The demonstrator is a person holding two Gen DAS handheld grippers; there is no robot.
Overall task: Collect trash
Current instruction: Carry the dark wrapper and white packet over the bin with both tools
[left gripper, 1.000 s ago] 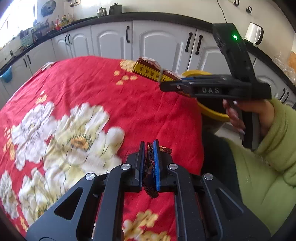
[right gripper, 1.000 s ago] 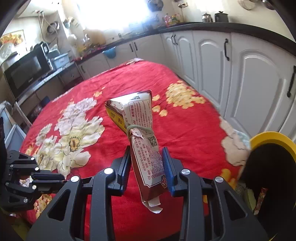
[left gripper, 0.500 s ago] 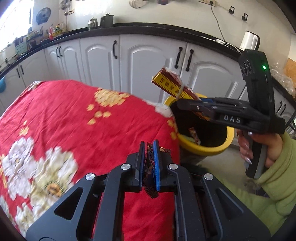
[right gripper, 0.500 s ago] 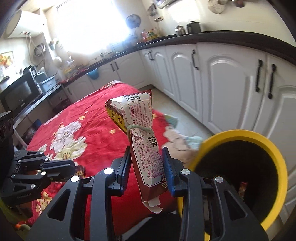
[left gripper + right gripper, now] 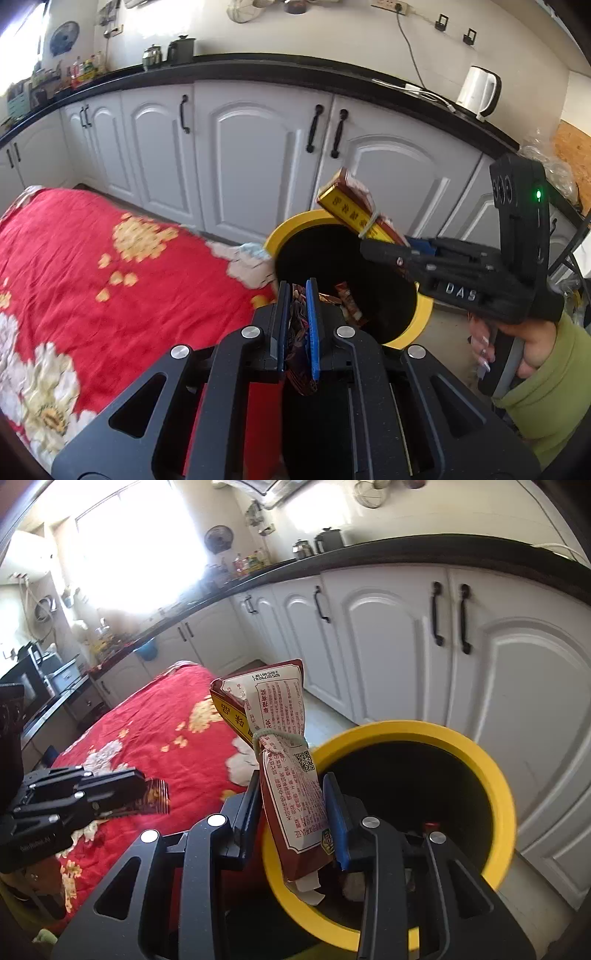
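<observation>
Both swung from tablecloth (image 5: 110, 280) to bin (image 5: 495, 782), right hand-held gripper (image 5: 291, 805) clenching packet (image 5: 280, 738), left hand-held gripper (image 5: 297, 314) clenching wrapper (image 5: 297, 332)

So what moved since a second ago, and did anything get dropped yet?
Both tools swung from over the red flowered tablecloth toward the yellow-rimmed black bin. Nothing dropped: the right tool still grips the tied brown snack bag, and the left tool still pinches the dark crumpled wrapper.

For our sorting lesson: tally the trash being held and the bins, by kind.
Tied snack bag in the right gripper: 1
Dark wrapper in the left gripper: 1
Yellow-rimmed bin: 1
Total: 3
</observation>
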